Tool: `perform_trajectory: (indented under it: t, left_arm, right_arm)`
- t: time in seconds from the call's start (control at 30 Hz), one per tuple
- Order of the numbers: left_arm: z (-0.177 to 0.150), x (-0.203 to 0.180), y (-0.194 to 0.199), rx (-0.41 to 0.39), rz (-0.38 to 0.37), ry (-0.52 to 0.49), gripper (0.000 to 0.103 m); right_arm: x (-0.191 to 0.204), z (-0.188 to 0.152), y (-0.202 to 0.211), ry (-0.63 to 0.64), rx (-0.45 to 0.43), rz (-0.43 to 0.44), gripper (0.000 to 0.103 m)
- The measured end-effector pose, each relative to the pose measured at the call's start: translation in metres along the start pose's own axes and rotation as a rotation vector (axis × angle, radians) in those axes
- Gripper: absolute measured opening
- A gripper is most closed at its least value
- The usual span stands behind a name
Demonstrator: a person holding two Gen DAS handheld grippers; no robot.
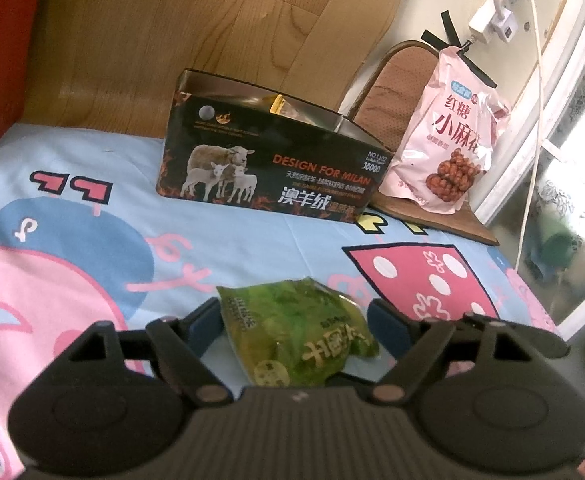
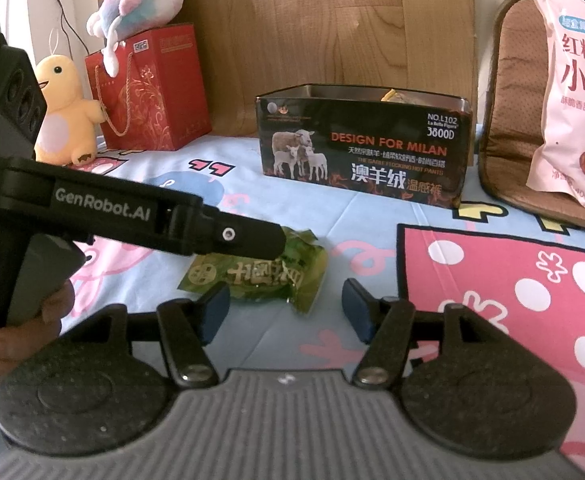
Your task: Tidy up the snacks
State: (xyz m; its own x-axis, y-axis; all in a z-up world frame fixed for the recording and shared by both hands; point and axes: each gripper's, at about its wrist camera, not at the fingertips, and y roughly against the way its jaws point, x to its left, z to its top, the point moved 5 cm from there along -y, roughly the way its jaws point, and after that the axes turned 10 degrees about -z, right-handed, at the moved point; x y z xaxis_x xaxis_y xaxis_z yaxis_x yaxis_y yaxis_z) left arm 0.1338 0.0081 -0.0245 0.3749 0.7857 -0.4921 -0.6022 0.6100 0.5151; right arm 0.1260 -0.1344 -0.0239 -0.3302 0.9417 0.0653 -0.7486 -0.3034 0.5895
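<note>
Green snack packet (image 1: 298, 330) lying on the cartoon bedsheet (image 1: 92, 220), in front of the open black tin (image 1: 268, 160). Left gripper (image 1: 294, 320): jaws wide, straddling the packet, pads apparently clear of it. Right gripper (image 2: 284, 308): jaws wide, empty, just short of the packet. Pink snack bag (image 1: 448, 132) stands right of the tin.

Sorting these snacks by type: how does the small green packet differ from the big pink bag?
The small green crinkly packet lies flat on the cartoon bedsheet; the big pink snack bag stands propped against a brown cushion. The green one is much smaller. It sits between the left gripper fingers; the pink bag is beside the black sheep-print tin. Both look sealed.
</note>
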Motion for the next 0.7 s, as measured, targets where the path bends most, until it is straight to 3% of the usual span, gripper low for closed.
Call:
perform_trajectory:
  t: [0.3, 0.7]
  left_arm:
    - [-0.0007, -0.0020, 0.0002, 0.003, -0.010, -0.001, 0.094]
    - [-0.0009, -0.0018, 0.0018, 0.004, -0.007, 0.007, 0.095]
  right_arm:
    - [0.0001, 0.0001, 0.0002, 0.000, 0.000, -0.001, 0.065]
    - [0.0000, -0.0001, 0.0006, -0.001, 0.000, -0.002, 0.066]
